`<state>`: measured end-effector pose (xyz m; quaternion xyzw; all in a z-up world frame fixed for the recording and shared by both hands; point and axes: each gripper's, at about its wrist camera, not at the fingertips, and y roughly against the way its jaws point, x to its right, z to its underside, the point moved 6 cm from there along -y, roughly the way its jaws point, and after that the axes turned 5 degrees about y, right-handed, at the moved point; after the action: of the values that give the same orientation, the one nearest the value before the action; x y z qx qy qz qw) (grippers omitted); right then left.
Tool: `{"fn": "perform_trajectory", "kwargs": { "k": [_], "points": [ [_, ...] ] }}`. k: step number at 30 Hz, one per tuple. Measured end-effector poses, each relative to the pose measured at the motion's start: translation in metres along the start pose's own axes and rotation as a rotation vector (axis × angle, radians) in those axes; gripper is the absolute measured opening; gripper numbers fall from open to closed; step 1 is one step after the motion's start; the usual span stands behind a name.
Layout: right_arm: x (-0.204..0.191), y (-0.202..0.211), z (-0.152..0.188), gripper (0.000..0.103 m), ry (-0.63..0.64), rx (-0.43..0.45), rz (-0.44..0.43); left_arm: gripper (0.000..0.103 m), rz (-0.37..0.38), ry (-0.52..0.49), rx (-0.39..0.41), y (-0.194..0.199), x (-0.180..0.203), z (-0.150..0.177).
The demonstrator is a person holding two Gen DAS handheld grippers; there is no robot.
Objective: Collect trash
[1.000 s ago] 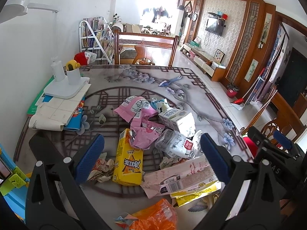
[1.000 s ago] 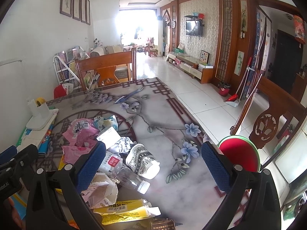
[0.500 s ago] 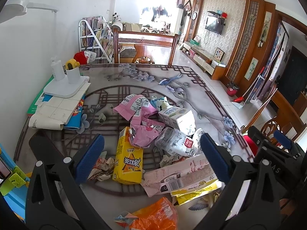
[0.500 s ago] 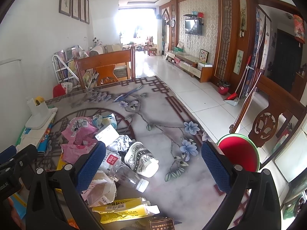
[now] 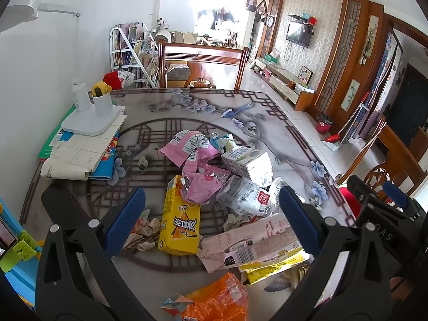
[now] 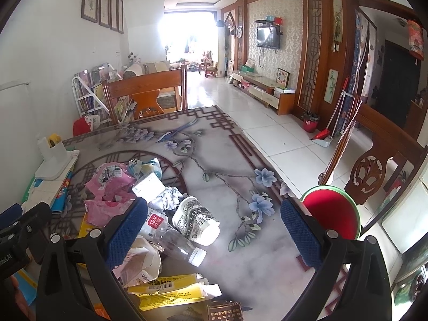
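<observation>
Both my tools have barely shifted: left tool (image 5: 211,214) and right tool (image 6: 214,222) gape empty above the counter (image 6: 230,160) trash.

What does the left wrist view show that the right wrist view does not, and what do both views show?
Only the left wrist view shows the orange bag at the near table edge and the whole yellow drink carton.

Only the right wrist view shows the red bin with a green rim beside the table and the cup lying on its side.

Both show the clear bottle with a red label, the pink wrappers, and open, empty grippers.
</observation>
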<state>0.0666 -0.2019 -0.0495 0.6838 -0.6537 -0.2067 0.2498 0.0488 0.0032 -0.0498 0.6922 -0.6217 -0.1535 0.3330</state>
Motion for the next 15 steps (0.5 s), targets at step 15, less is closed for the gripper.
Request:
{"fn": "perform_trajectory", "kwargs": {
  "k": [15],
  "points": [
    [0.0035,0.0002,0.0027,0.095,-0.006,-0.028,-0.004,0.098,0.030,-0.032,-0.042,-0.0020,-0.0061,0.0090]
  ]
}}
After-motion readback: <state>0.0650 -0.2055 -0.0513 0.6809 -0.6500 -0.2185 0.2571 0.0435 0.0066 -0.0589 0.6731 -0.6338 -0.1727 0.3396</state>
